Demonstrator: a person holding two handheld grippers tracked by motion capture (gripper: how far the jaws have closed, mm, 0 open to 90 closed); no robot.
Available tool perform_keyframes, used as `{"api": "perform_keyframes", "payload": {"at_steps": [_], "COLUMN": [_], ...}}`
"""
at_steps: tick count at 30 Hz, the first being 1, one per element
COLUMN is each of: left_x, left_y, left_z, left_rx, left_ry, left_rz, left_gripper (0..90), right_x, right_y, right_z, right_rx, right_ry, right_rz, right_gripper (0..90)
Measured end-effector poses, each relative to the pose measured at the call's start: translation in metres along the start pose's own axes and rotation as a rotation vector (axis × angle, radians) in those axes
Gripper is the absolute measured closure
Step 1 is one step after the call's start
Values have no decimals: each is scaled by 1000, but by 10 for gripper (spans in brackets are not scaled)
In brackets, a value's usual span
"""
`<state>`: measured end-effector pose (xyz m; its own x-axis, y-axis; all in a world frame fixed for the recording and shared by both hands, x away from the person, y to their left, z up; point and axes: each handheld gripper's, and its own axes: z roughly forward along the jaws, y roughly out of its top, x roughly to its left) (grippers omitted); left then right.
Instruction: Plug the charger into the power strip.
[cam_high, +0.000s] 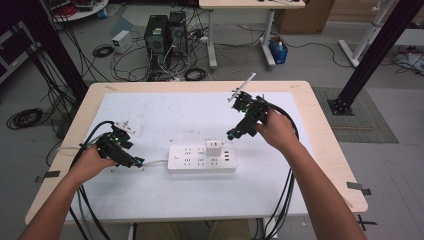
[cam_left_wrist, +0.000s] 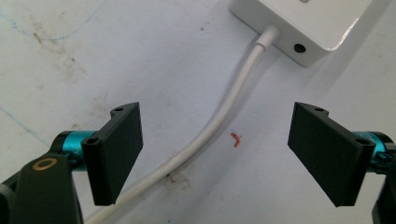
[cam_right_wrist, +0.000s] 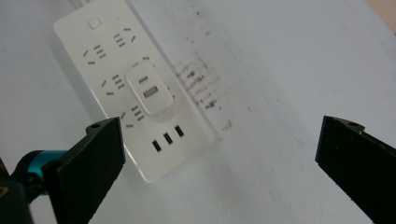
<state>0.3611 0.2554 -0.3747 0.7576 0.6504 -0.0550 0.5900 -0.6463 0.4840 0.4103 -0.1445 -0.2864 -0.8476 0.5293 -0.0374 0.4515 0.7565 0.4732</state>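
Two handheld grippers work over a white sheet (cam_high: 165, 200) covering the pale wooden table (cam_high: 327, 140). At the left, the left gripper (cam_high: 136, 162) sits low with its jaws spread wide, straddling without touching the white round power cord (cam_left_wrist: 219, 116) just beside the strip's end. In the middle lies the white rectangular plastic power strip (cam_high: 192, 160), a small white cube-shaped USB charger (cam_high: 214, 147) plugged into it. At the right, the right gripper (cam_high: 233, 134) hovers near the charger, jaws wide apart and holding nothing.
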Motion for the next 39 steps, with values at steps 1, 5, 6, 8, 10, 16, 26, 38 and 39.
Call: {"api": "perform_keyframes", "payload": {"at_steps": [1, 5, 6, 8, 10, 16, 26, 38, 39], "left_x": [0, -1, -2, -3, -3, -5, -8, -10, -10], "left_y": [0, 0, 0, 0, 1, 0, 4, 5, 4], "left_z": [-1, -2, -2, -2, -2, -4, -3, -2, -2], "left_rx": [-1, -5, -5, -8, -14, -17, -22, -28, -28], "left_ry": [5, 13, 11, 10, 10, 13, 18, 19, 21], "left_rz": [-2, 0, 0, 5, 3, 10, 18, 22, 23], "left_gripper": [181, 181, 182, 182, 181, 182, 181, 182, 181], "right_x": [0, 1, 2, 3, 4, 9, 9, 10, 10], "right_y": [-5, -28, -34, -45, -56, -81, -106, -116, -116], "right_z": [-3, -8, -9, -11, -13, -24, -23, -19, -19], "right_rx": [2, 23, 26, 33, 33, 23, 24, 4, 2], "right_ry": [-6, -36, -48, -77, -96, -115, -120, -126, -128], "right_rz": [11, 48, 57, 85, 114, 149, 192, 219, 221], "right_gripper": [8, 8, 9, 9, 9, 9, 9, 9, 9]}}
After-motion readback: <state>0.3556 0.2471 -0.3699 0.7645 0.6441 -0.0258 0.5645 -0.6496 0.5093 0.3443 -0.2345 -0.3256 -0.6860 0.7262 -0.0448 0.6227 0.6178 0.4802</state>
